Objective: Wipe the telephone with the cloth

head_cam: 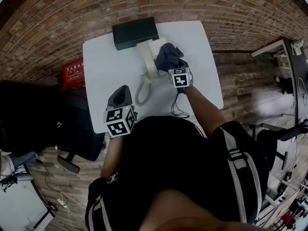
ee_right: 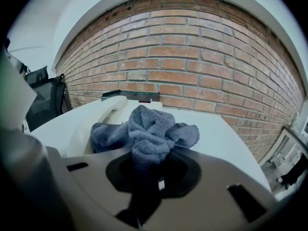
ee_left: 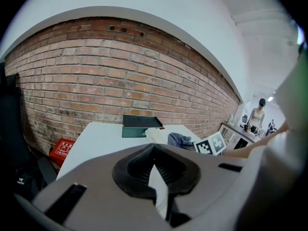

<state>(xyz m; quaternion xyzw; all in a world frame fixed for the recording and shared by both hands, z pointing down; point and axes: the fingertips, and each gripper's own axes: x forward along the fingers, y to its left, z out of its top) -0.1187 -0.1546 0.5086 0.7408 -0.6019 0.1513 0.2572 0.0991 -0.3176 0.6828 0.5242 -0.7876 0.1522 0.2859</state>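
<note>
Starting at the left of the head view, a black chair (head_cam: 43, 124) stands on the brick floor, with a red box (head_cam: 73, 72) beyond it near the corner of the white table (head_cam: 103, 66). The left gripper (head_cam: 122, 89) hangs over the near left part of the table. It is well apart from the telephone, and in its own view its jaws stand close together with nothing between them.

At the far edge of the table lies a dark flat box (head_cam: 134, 32). Just in front of it sits the cream telephone (head_cam: 147, 57), and its curly cord (head_cam: 142, 93) loops back toward the person. The handset lies along the left side of the telephone.

On the right side of the telephone rests a bunched blue-grey cloth (head_cam: 167, 56), which the right gripper (head_cam: 174, 66) pinches. In the right gripper view the jaws are closed on the near end of the cloth (ee_right: 144, 131). The rest of the cloth is heaped in front of them against the telephone (ee_right: 103, 112), with the brick wall (ee_right: 192, 66) behind. A thin black cable (head_cam: 179, 107) trails on the table under the right forearm.
</note>
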